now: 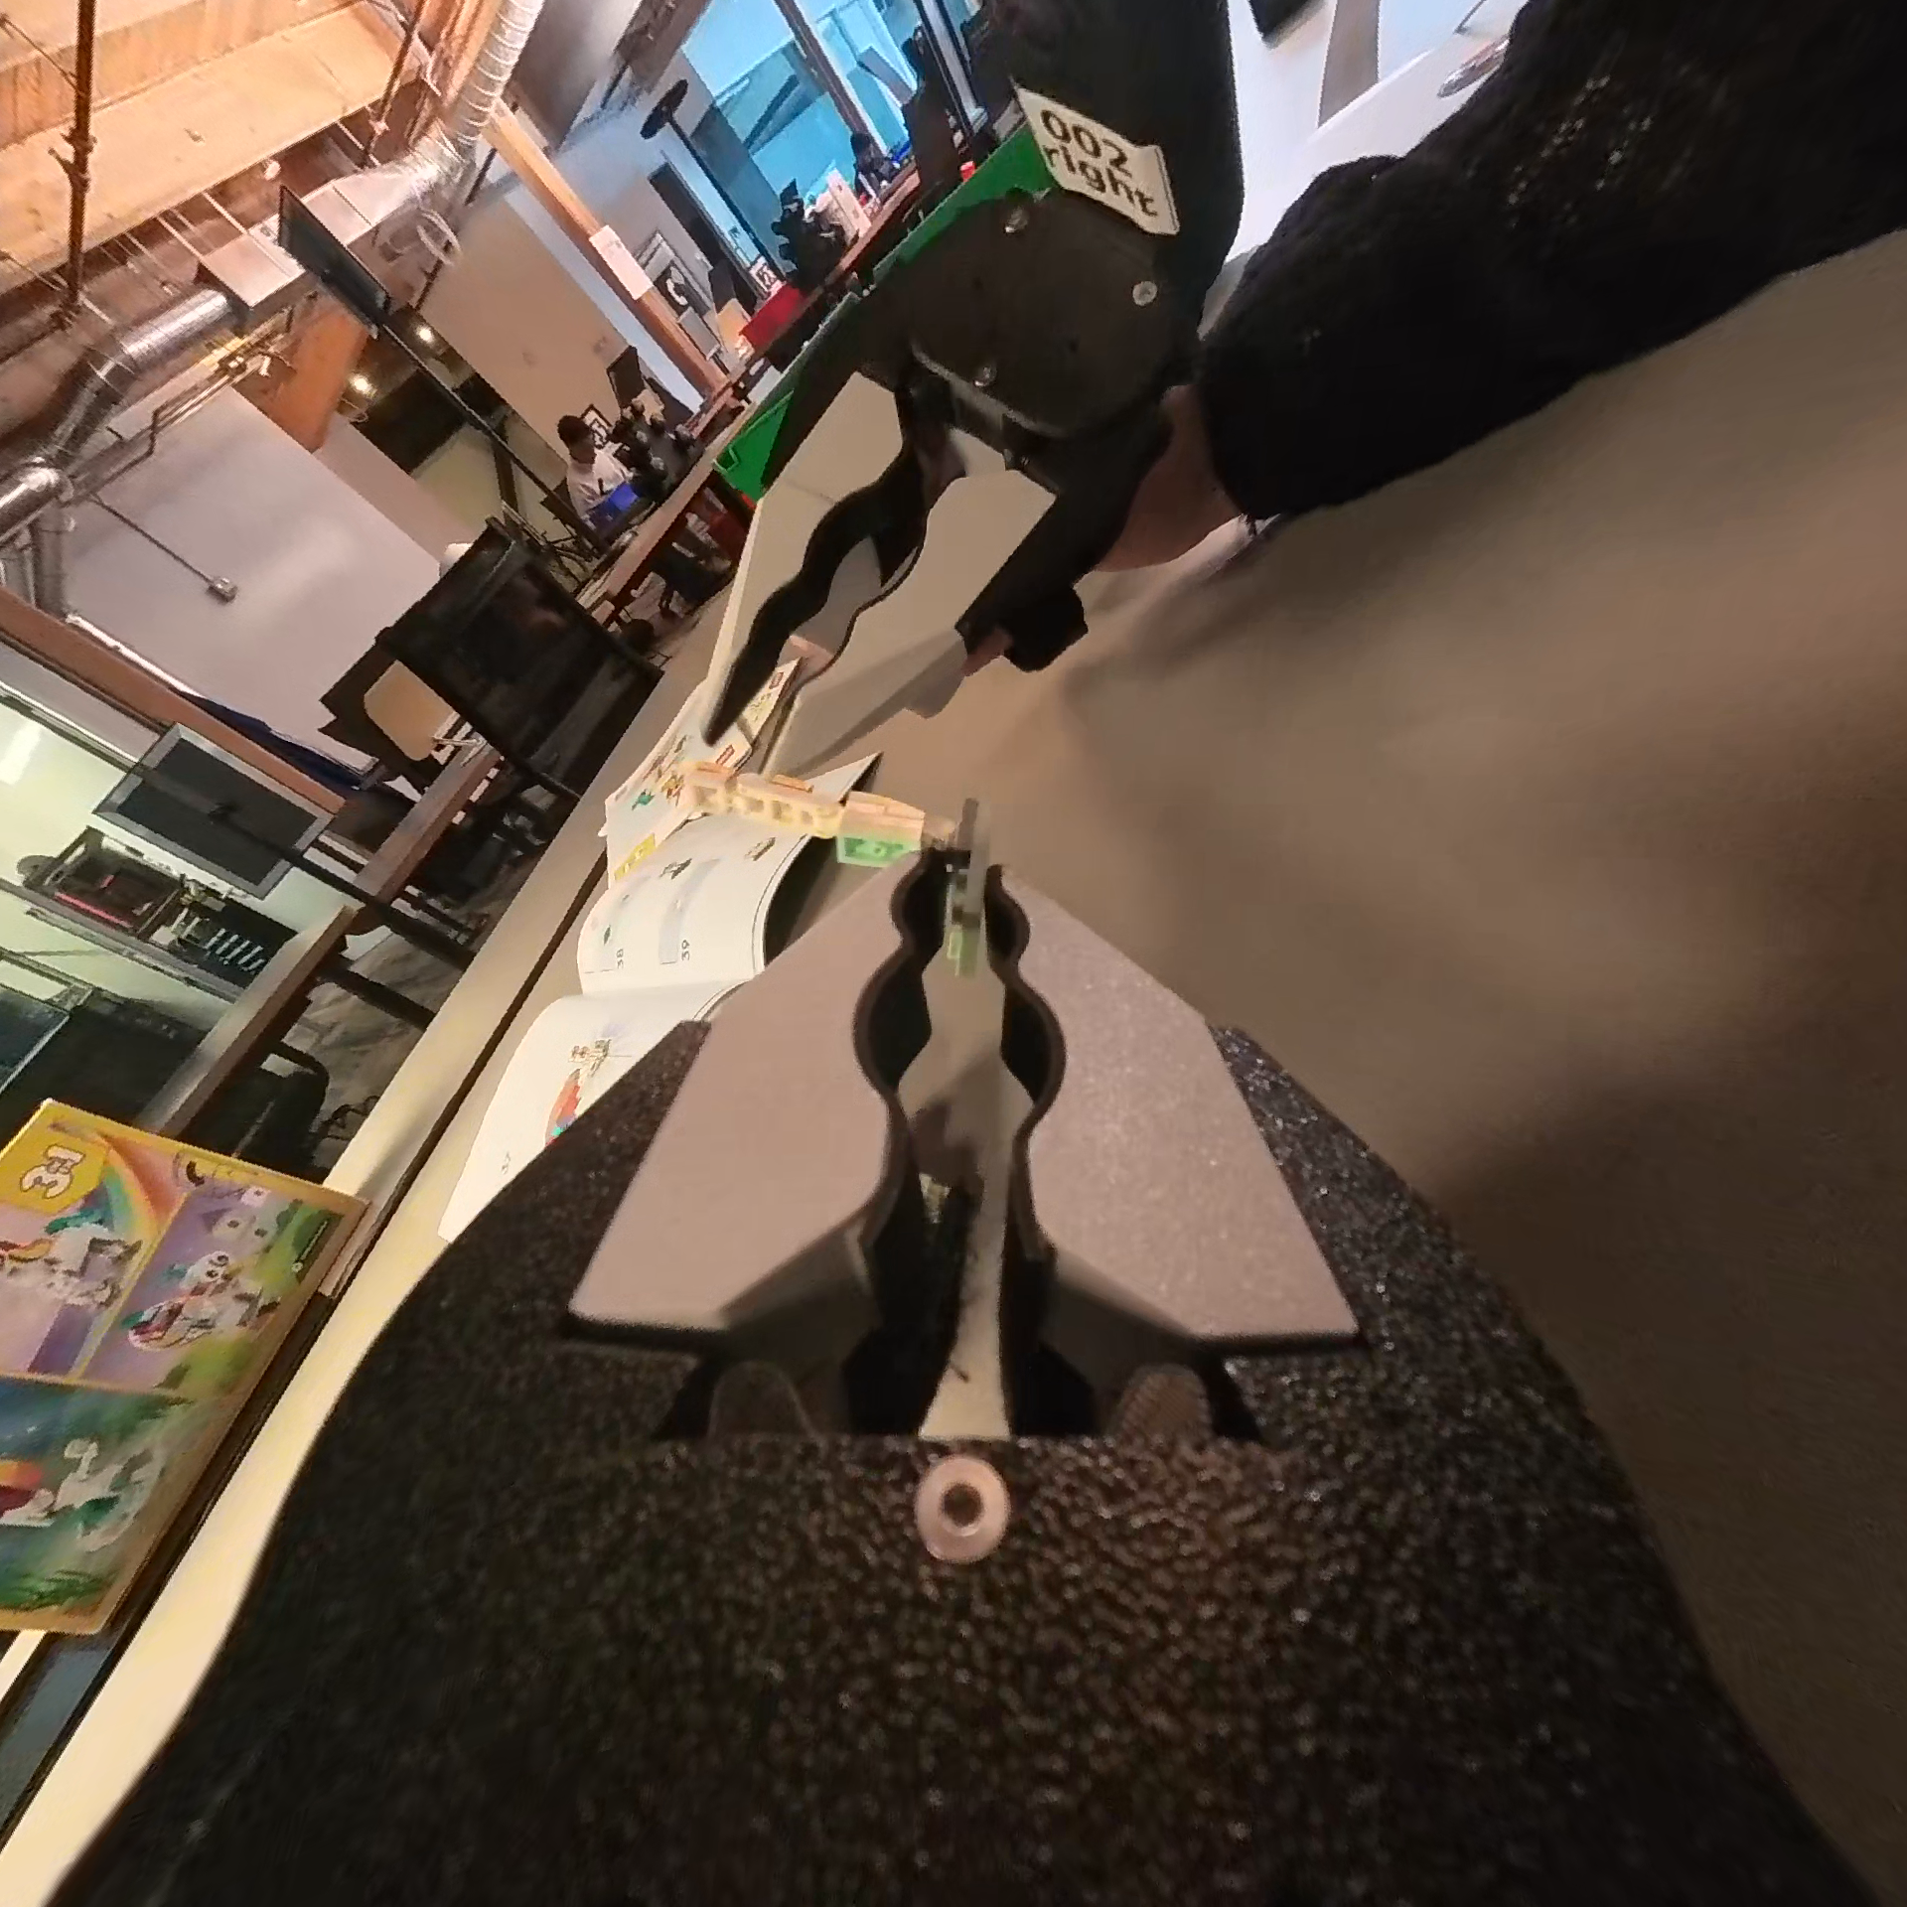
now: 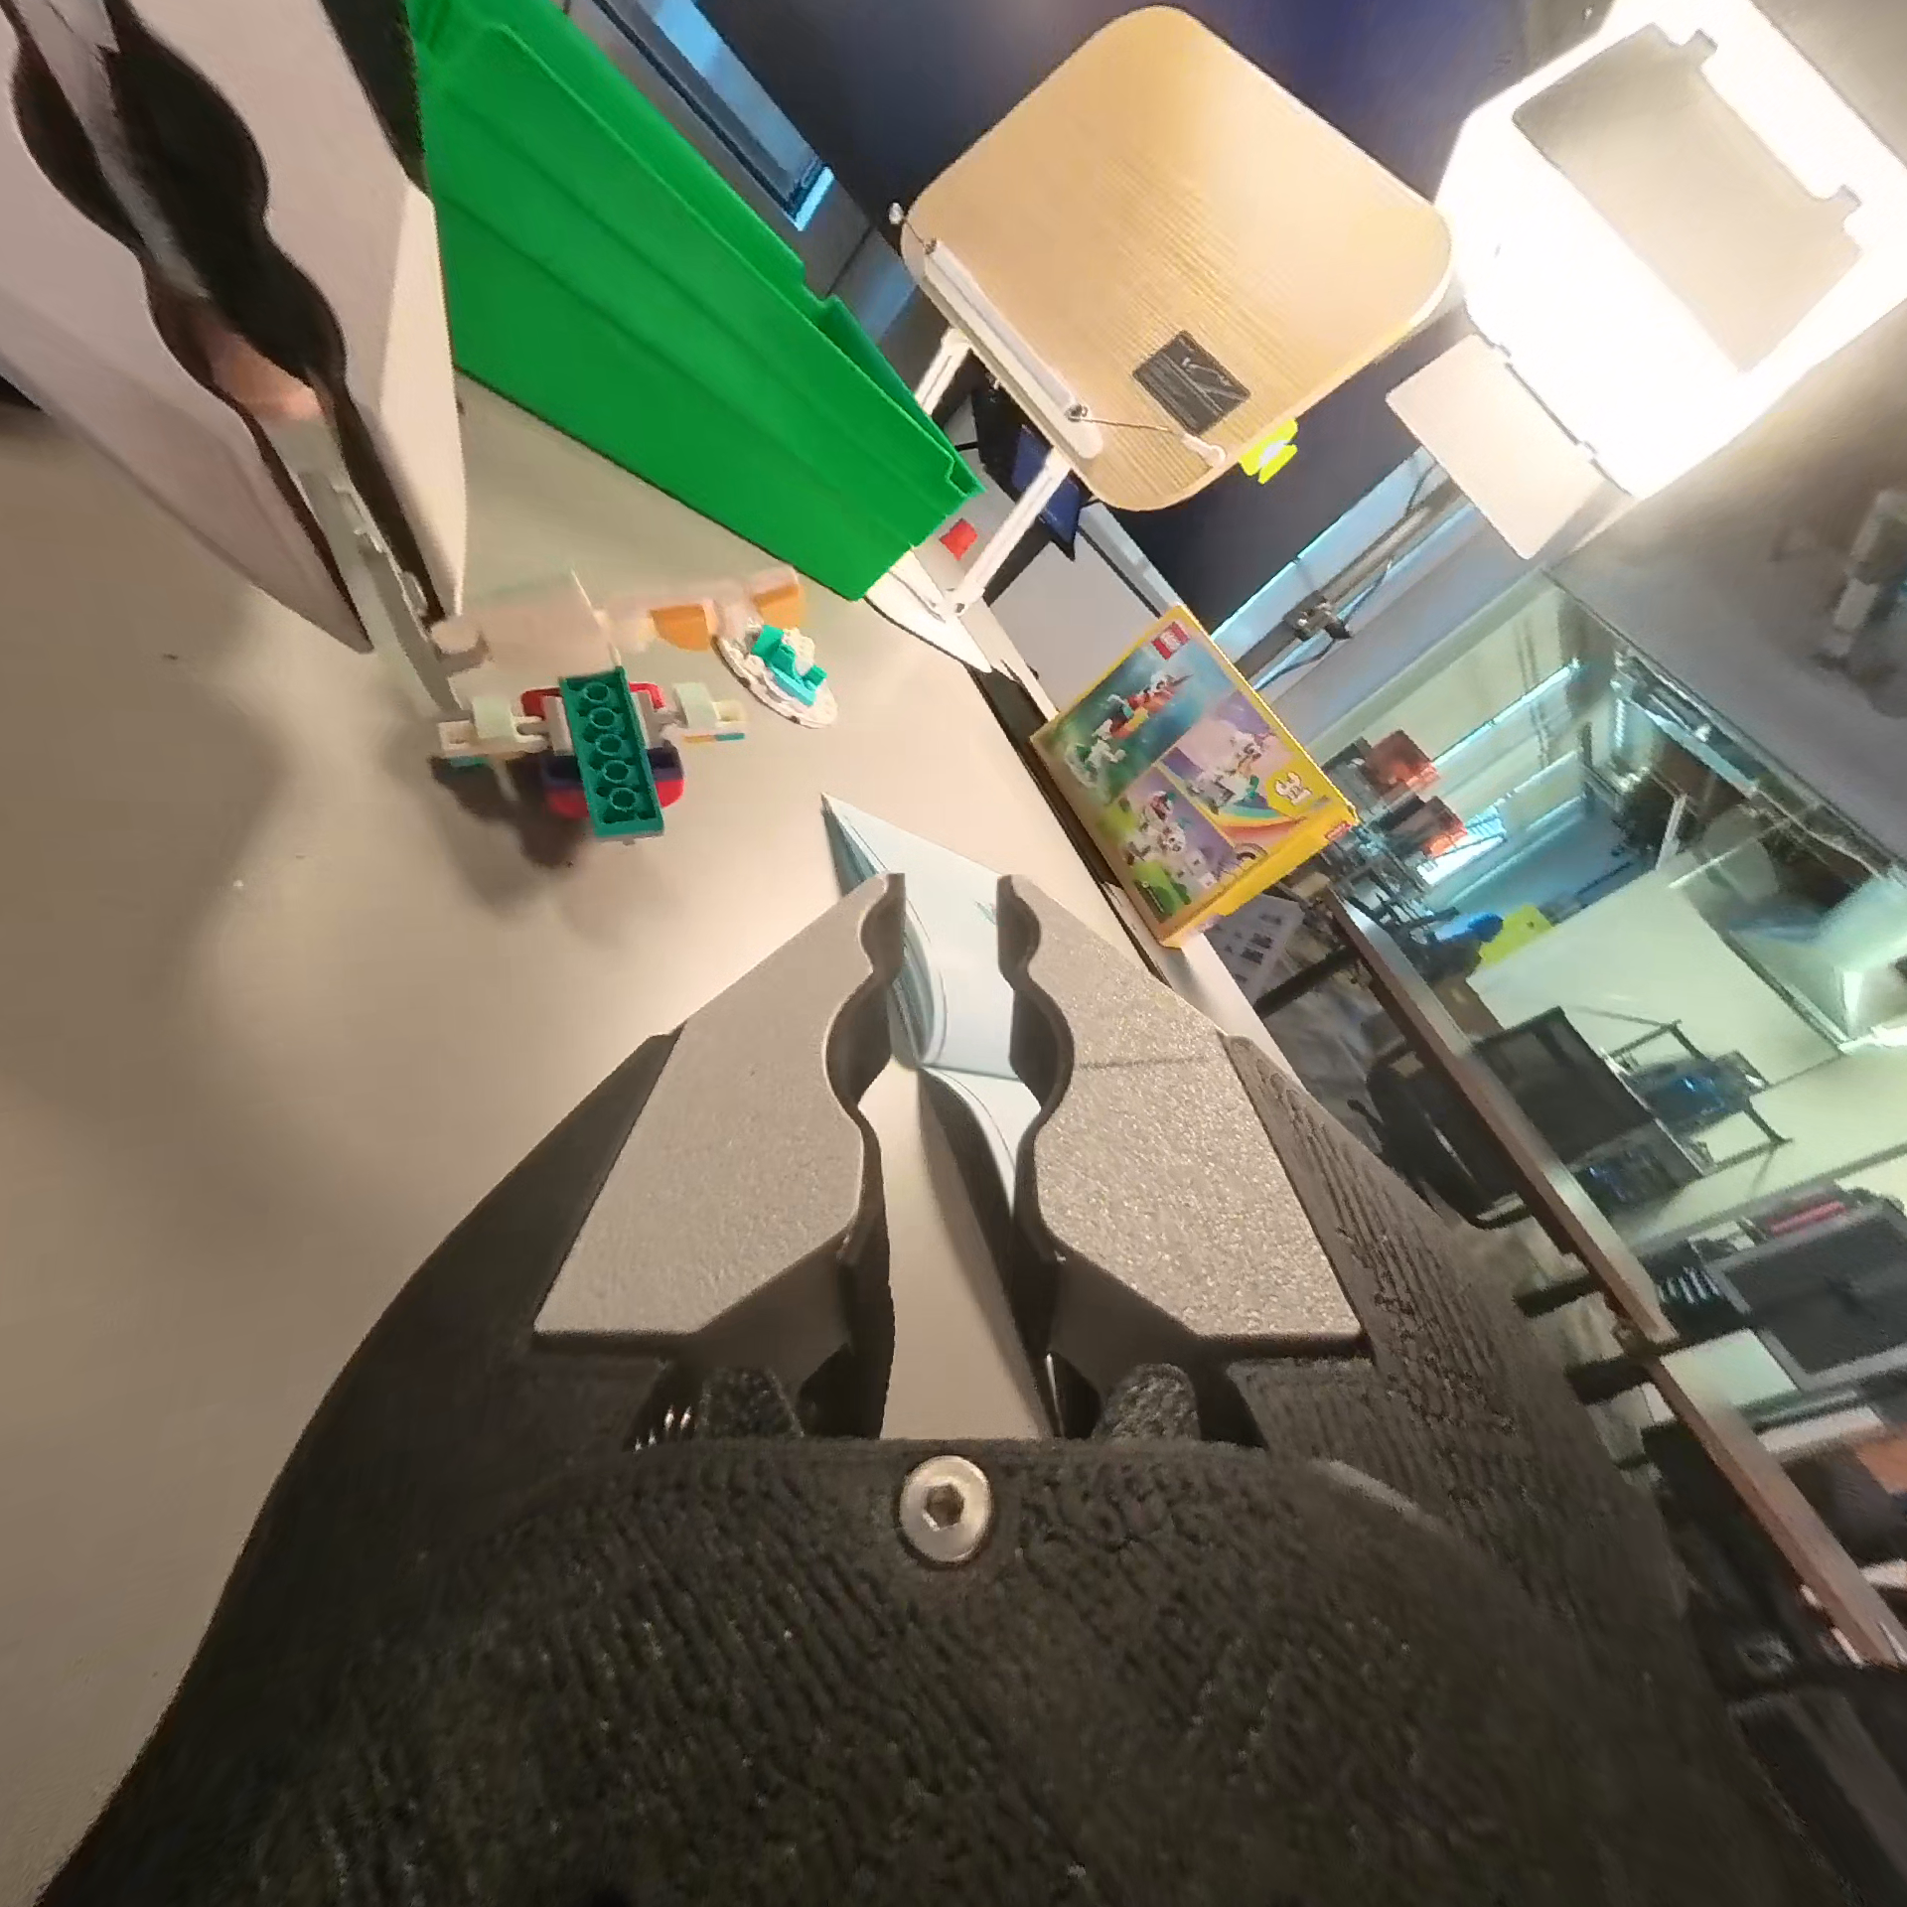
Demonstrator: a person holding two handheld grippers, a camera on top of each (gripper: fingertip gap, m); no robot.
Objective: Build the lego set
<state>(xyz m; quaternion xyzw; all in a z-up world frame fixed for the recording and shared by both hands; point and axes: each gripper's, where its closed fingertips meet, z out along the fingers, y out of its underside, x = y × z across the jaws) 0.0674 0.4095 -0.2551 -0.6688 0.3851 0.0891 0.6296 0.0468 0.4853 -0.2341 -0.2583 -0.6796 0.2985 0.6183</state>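
Note:
My left gripper (image 1: 955, 877) is shut on a thin grey plate (image 1: 968, 913) seen edge-on, which is part of the small lego model. The model's tan and white bricks (image 1: 764, 810) and a green brick (image 1: 872, 848) stick out to the left of the tips. In the right wrist view the same gripper (image 2: 402, 609) holds the model by its grey plate (image 2: 384, 578) above the table; a teal-green brick (image 2: 611, 753), white clips and red and blue parts hang on it. My right gripper (image 2: 951, 903) is open and empty over the instruction booklet (image 2: 960, 991).
A white round plate with teal pieces (image 2: 779, 671) lies on the table behind the model. A green bin (image 2: 640, 310) stands farther back. The yellow lego box (image 2: 1187, 764) sits at the table edge, also in the left wrist view (image 1: 134, 1342). A person's dark sleeve (image 1: 1496, 310) is at upper right.

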